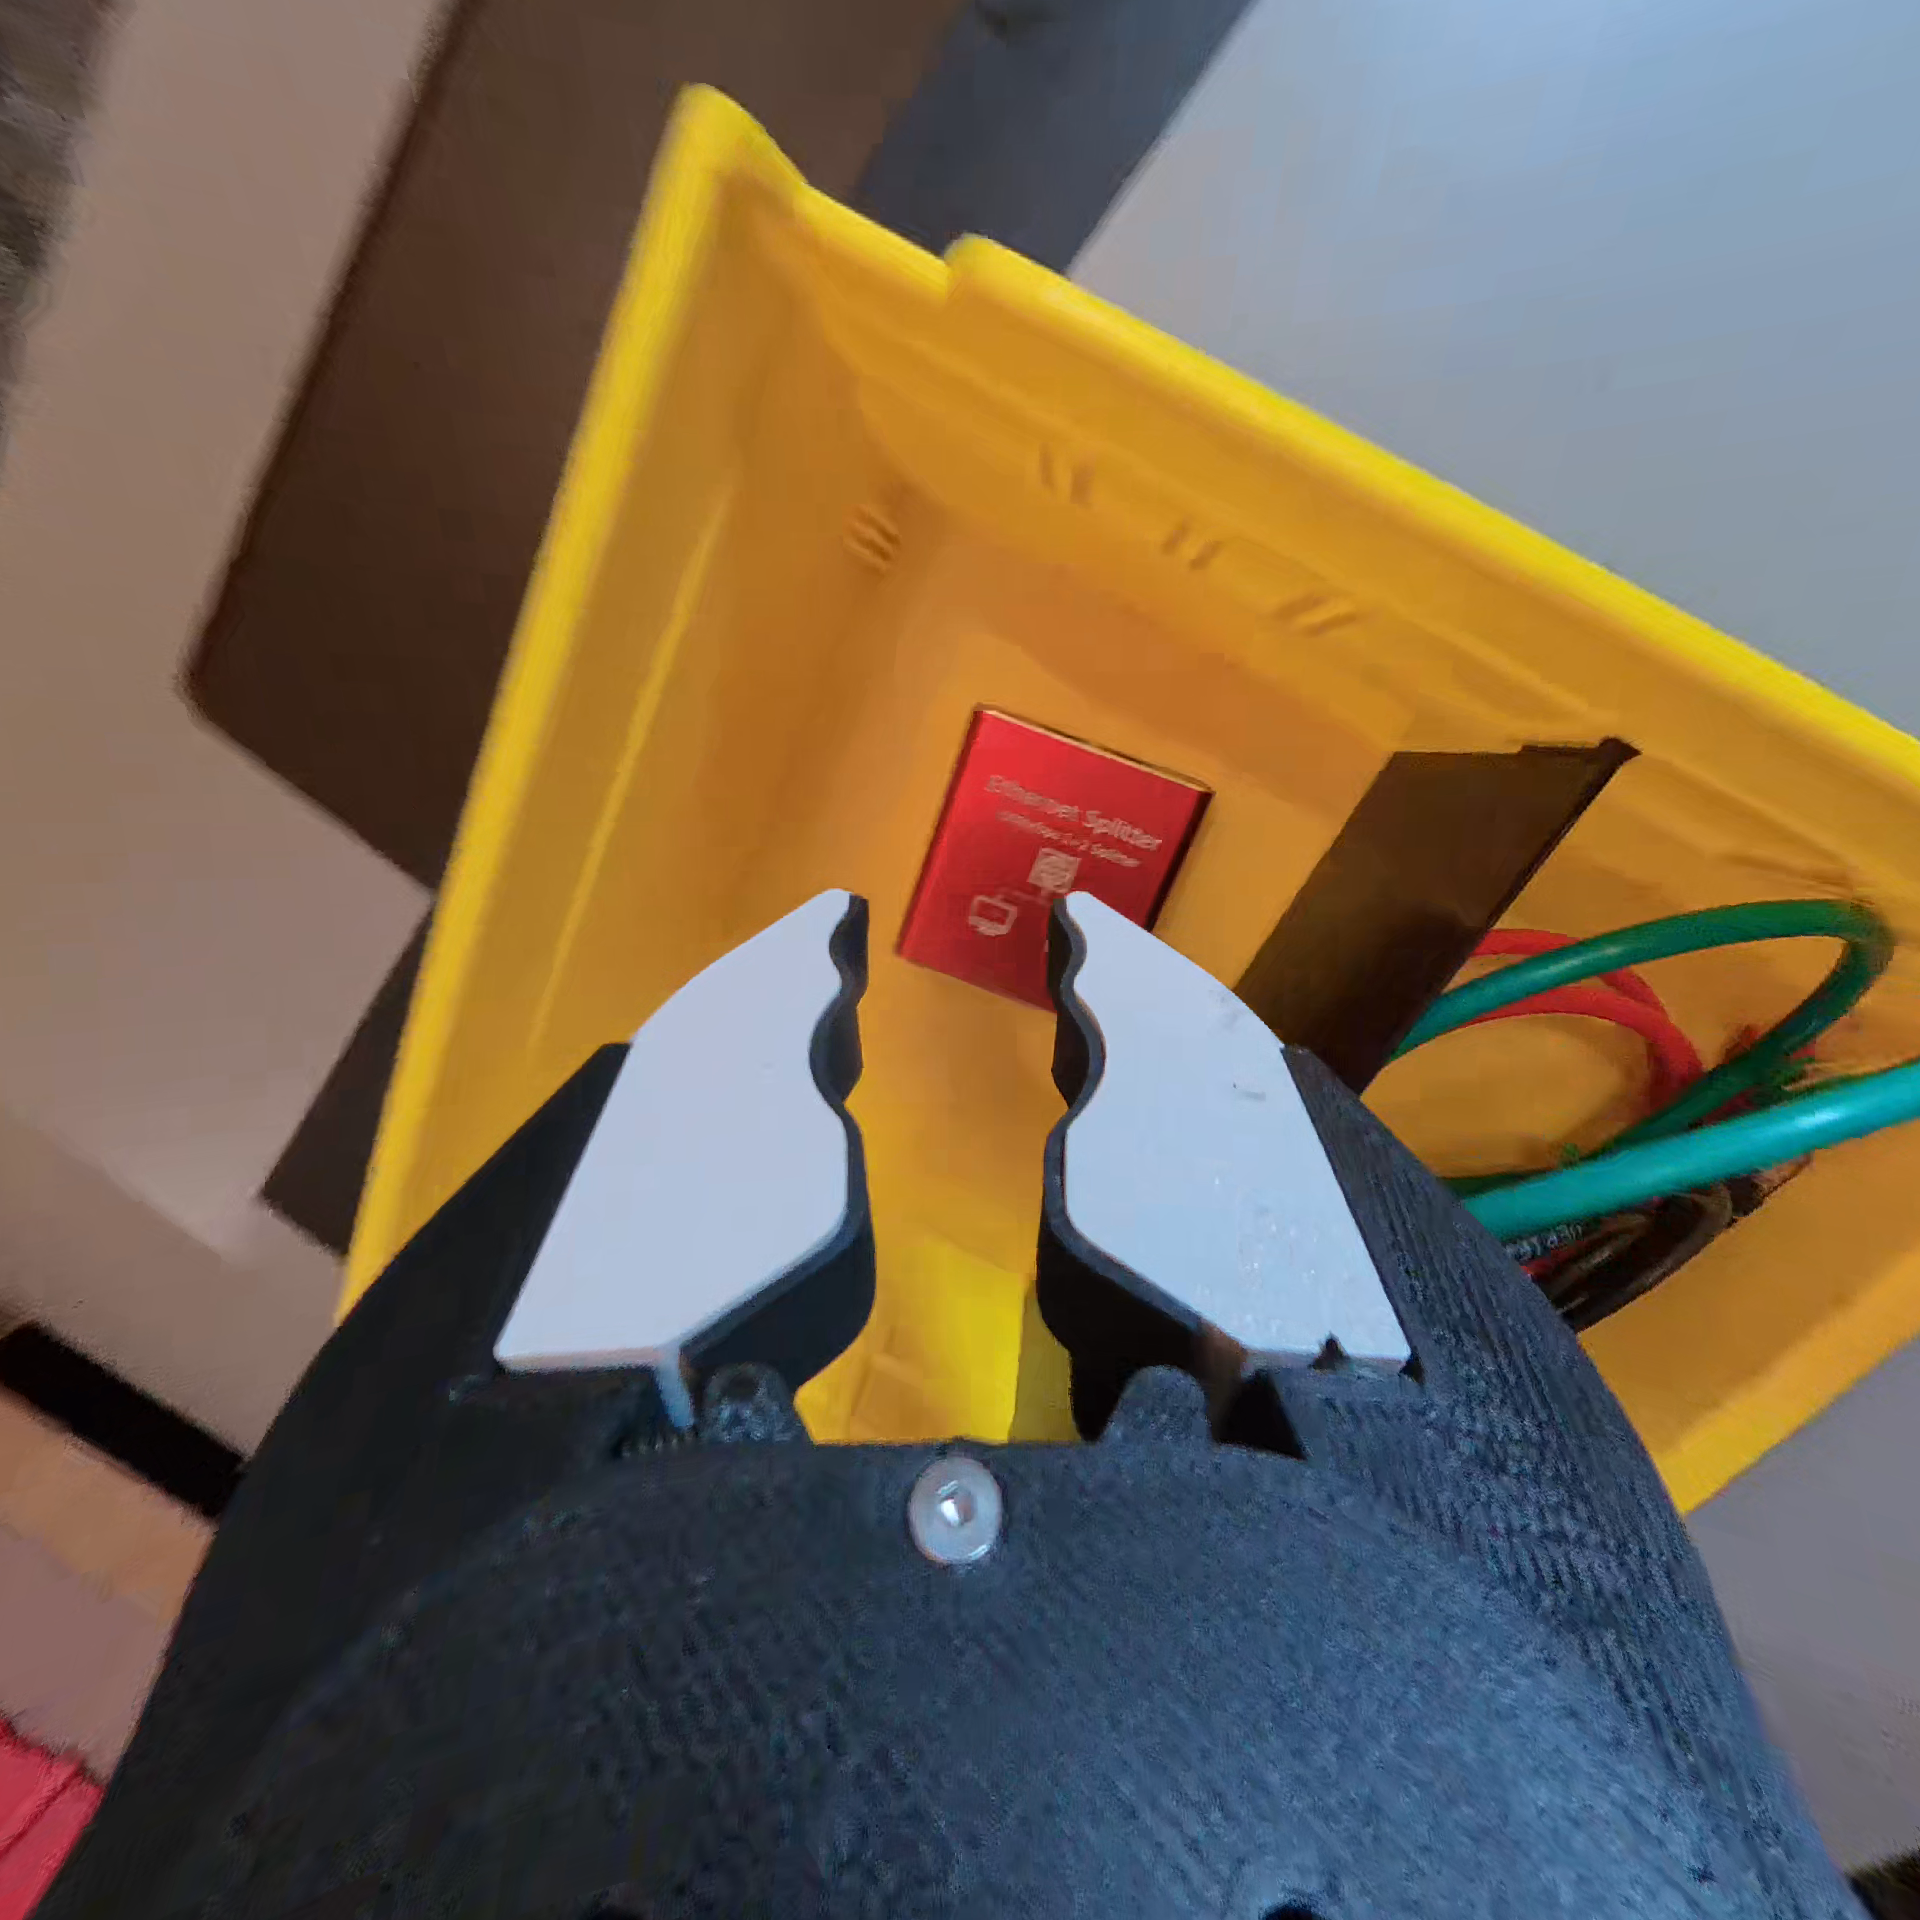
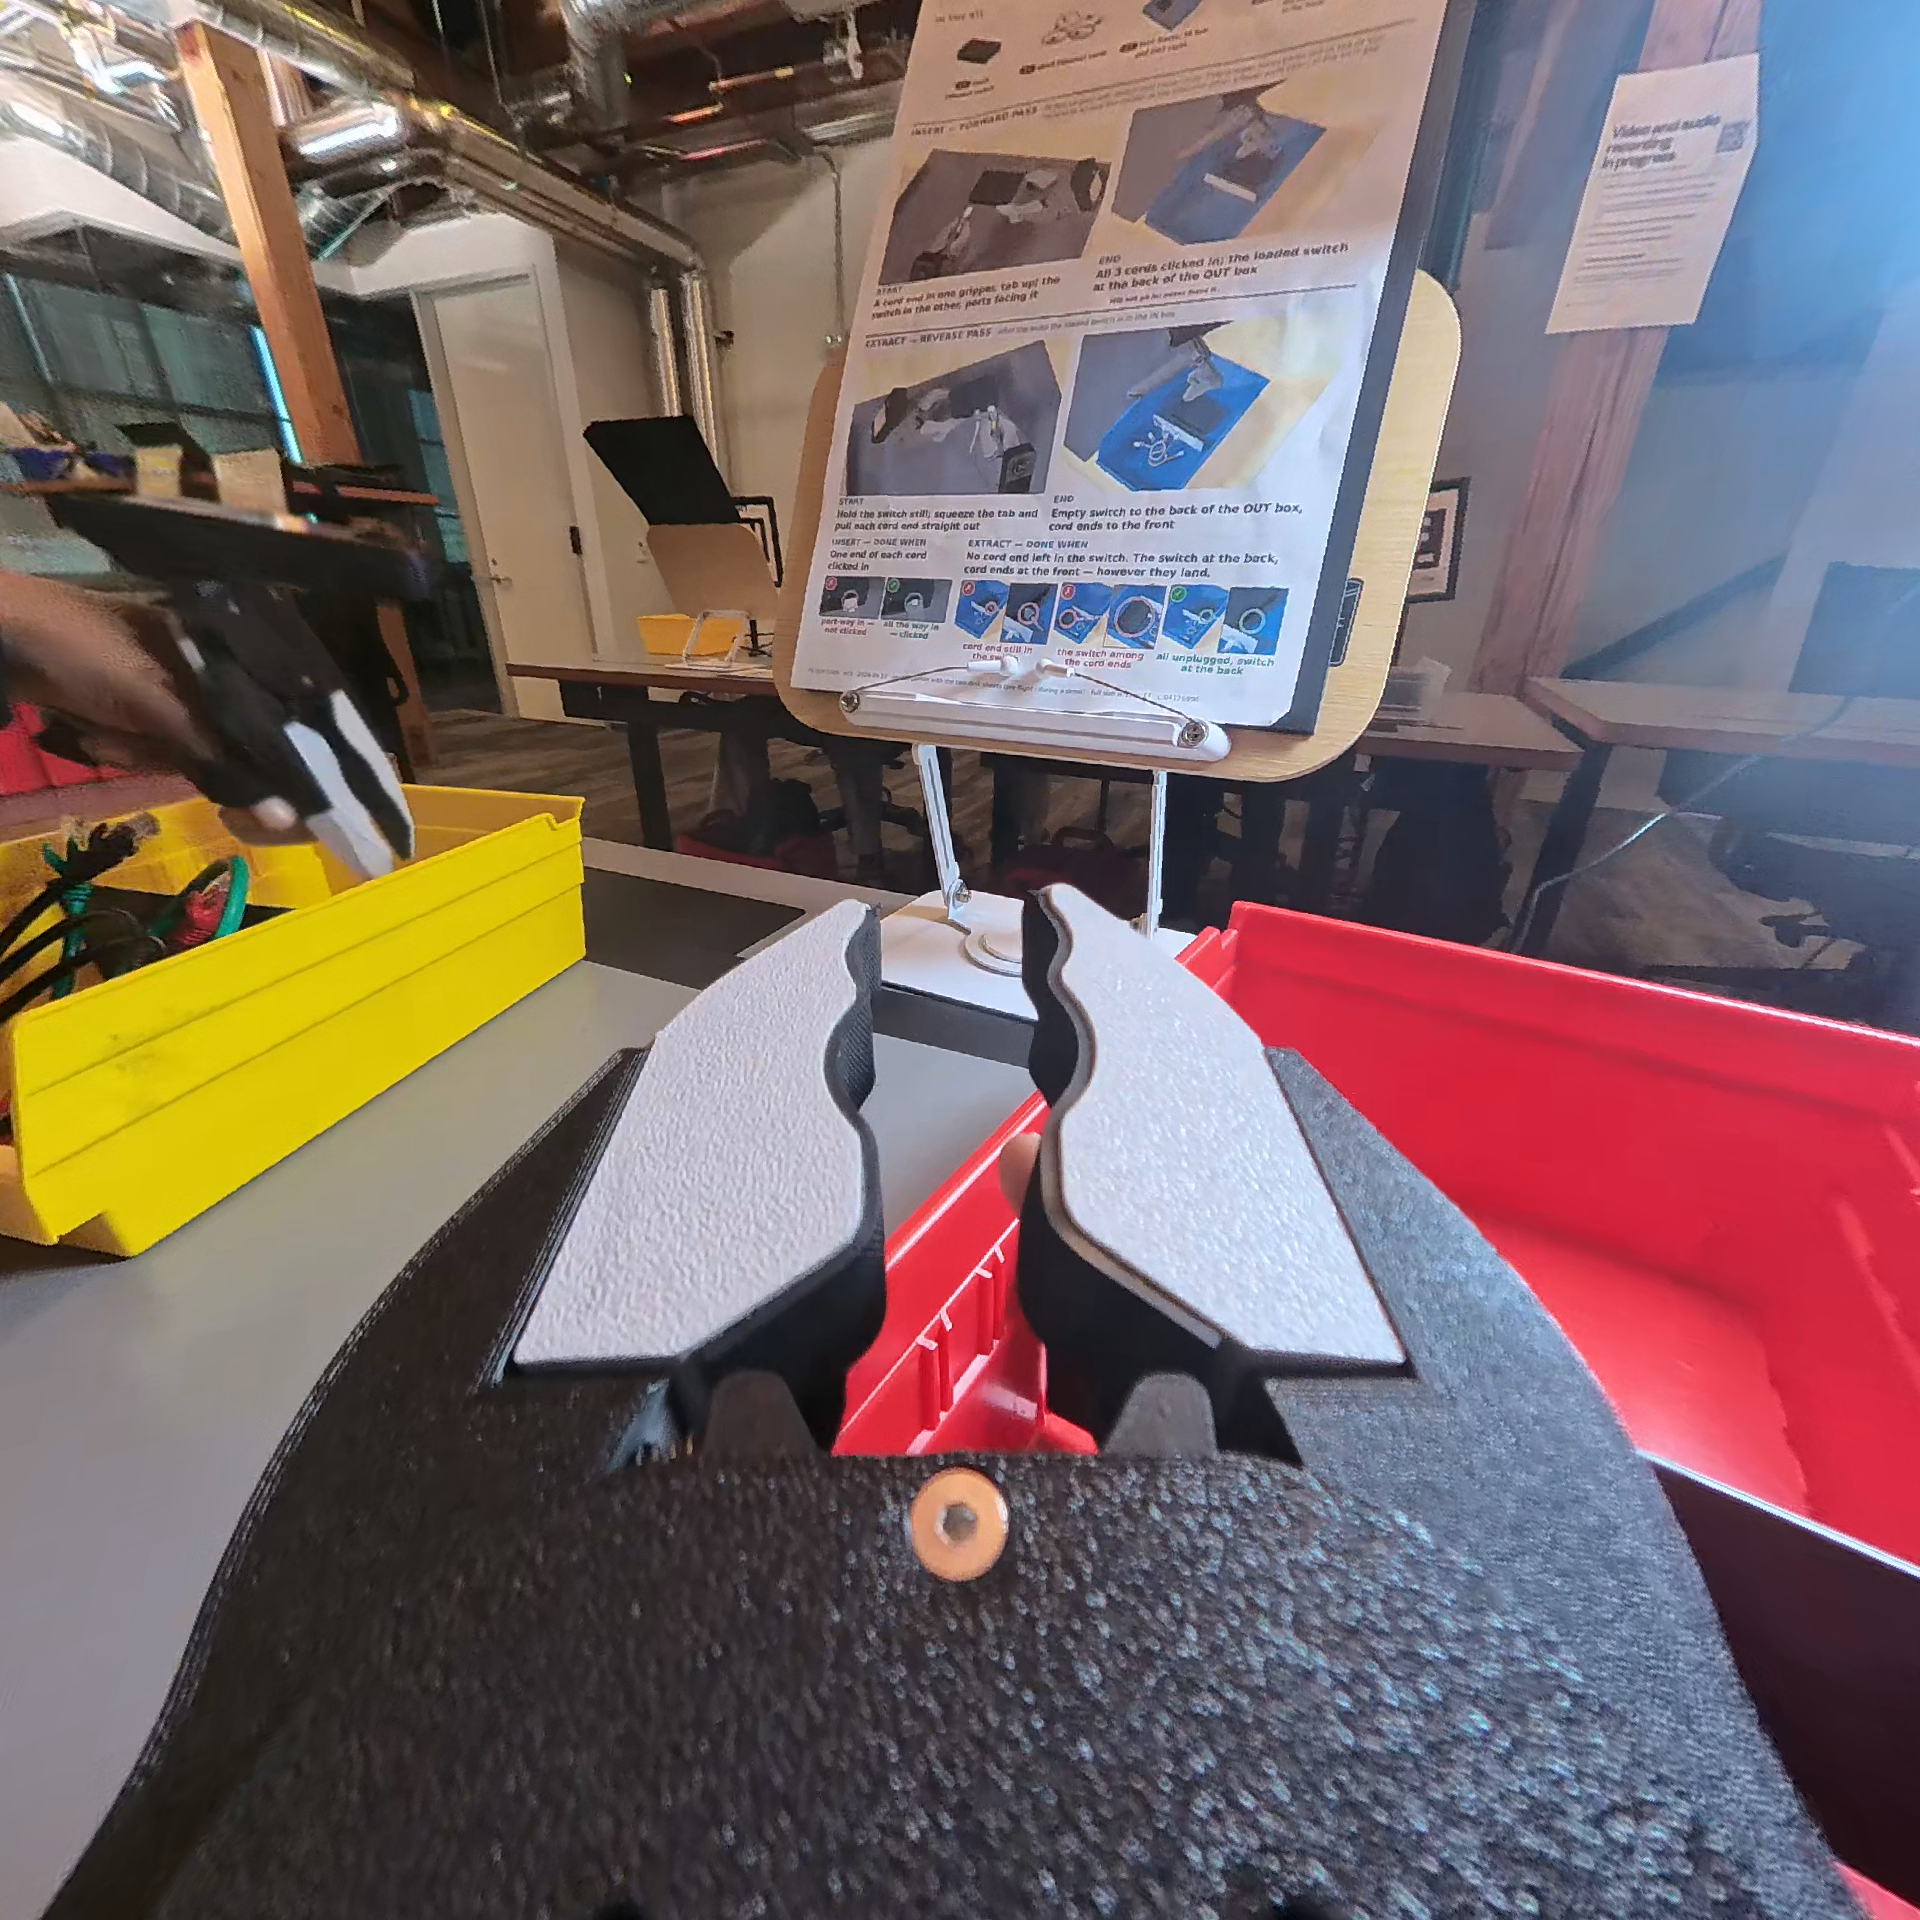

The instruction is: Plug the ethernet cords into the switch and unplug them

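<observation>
Left gripper (image 1: 956, 914) jaws apart, nothing between them, pointing into the yellow bin (image 1: 727, 623), which fills mid-frame in the left wrist view. Bin contents: red switch (image 1: 1039, 842) flat on the floor, centre frame, just past the fingertips; black divider (image 1: 1423, 883) standing right of it; green cords (image 1: 1683, 1132) and red cords (image 1: 1590, 987) coiled at right edge, beyond the divider. Switch and cords apart.

Right gripper (image 2: 951, 925) jaws apart, empty, over the near wall of the red bin (image 2: 1558, 1143) at lower right of the right wrist view; visible bin floor bare. Instruction sheet stand (image 2: 1101, 416) upper centre, on grey table (image 2: 208, 1403).
</observation>
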The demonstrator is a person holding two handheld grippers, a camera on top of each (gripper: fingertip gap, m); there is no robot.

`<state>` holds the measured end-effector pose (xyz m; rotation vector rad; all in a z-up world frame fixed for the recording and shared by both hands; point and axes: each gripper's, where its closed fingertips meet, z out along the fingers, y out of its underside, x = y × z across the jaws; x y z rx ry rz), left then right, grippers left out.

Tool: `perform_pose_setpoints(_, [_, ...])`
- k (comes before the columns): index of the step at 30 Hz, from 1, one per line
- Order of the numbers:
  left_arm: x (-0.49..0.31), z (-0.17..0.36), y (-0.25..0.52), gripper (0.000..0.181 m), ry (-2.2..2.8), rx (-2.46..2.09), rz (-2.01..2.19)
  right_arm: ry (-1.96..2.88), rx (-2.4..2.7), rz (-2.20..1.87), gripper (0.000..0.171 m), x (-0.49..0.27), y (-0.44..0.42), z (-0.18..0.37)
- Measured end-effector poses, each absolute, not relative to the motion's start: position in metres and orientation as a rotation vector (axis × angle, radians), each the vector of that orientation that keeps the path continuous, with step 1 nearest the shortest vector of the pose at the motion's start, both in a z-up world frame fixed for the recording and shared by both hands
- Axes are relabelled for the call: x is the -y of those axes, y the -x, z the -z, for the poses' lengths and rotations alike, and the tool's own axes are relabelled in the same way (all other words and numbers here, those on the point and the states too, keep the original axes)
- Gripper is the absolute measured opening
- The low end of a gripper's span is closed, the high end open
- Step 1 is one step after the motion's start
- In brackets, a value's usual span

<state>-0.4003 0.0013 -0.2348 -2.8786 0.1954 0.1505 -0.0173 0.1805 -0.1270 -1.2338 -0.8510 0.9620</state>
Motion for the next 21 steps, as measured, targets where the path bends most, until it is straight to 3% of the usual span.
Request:
perform_pose_setpoints(6, [0.005,0.278,0.391,0.049,3.055,-0.323,-0.056,1.238,0.843,-0.965,0.024,-0.183,0.019,0.128])
perform_pose_setpoints(14, [0.019,0.292,0.377,0.08,3.173,-0.351,0.129,1.24,0.832,-0.974,0.023,-0.185,0.016,0.127])
perform_pose_setpoints(21, [0.007,0.294,0.376,0.065,2.992,-0.199,0.332,1.247,0.823,-0.983,0.023,-0.187,0.014,0.126])
